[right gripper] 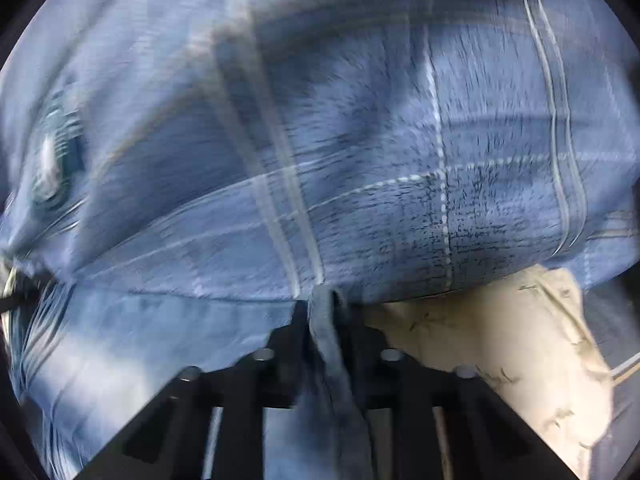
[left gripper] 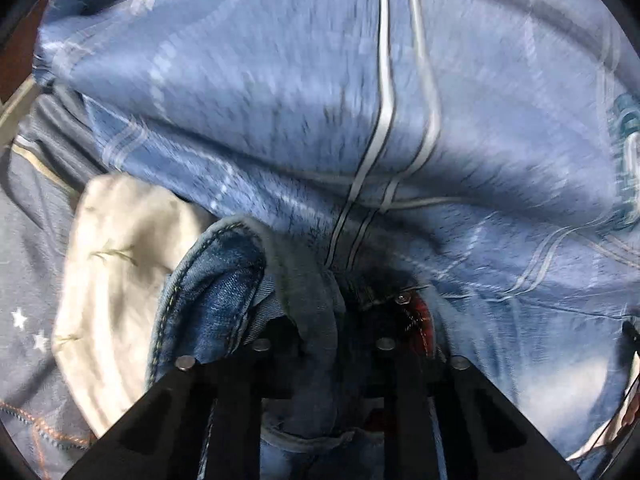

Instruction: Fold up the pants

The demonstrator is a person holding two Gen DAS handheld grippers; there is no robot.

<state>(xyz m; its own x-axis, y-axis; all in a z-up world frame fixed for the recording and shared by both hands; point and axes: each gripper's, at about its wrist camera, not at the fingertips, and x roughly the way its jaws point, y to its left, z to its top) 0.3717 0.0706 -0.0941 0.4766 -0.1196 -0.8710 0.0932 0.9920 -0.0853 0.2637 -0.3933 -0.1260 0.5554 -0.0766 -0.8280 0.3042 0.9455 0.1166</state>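
You had the left gripper [left gripper: 320, 300] clamped on the waistband of the faded blue denim pants [left gripper: 216, 280], white pocket lining [left gripper: 120, 264] spilling toward nine o'clock. The right gripper [right gripper: 326, 320] pinched another denim edge, so the garment probably hung spread over the blue plaid bedsheet [left gripper: 280, 80] for folding.

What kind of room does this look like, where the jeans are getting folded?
Probably a bedroom, on a bed. Behind the jeans lies a blue checked sheet, with a cream pillow and a grey blanket with stars beside it. Both grippers clamp denim.
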